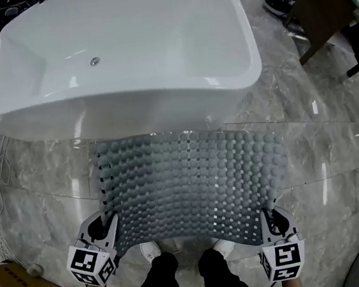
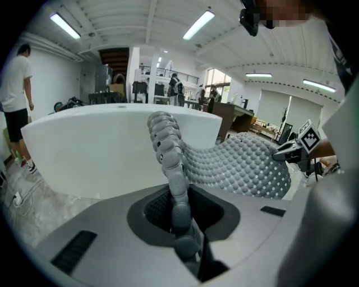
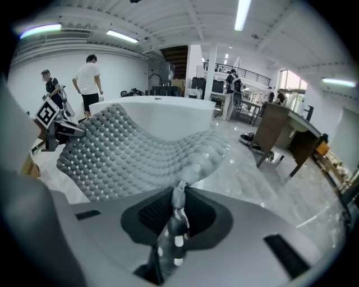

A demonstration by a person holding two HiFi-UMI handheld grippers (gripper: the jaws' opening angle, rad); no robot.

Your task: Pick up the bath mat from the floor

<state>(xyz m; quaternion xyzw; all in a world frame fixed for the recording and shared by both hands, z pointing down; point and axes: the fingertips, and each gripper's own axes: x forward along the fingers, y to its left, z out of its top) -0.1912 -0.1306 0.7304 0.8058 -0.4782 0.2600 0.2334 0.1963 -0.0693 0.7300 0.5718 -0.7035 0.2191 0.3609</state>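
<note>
left gripper (image 1: 109, 226) and right gripper (image 1: 269, 218): light grey housings, dark ribbed pads (image 2: 155, 210), each fitted with a cube (image 1: 90, 264) carrying black-and-white square markers. wearer: black trousers (image 1: 163, 281), white shoes (image 1: 149, 249).

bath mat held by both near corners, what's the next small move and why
Probably lift both hands evenly, jaws shut, so it hangs clear. The left gripper and right gripper each pinch a near corner of the bath mat, which sags between them, its far edge close to the bathtub wall.
</note>
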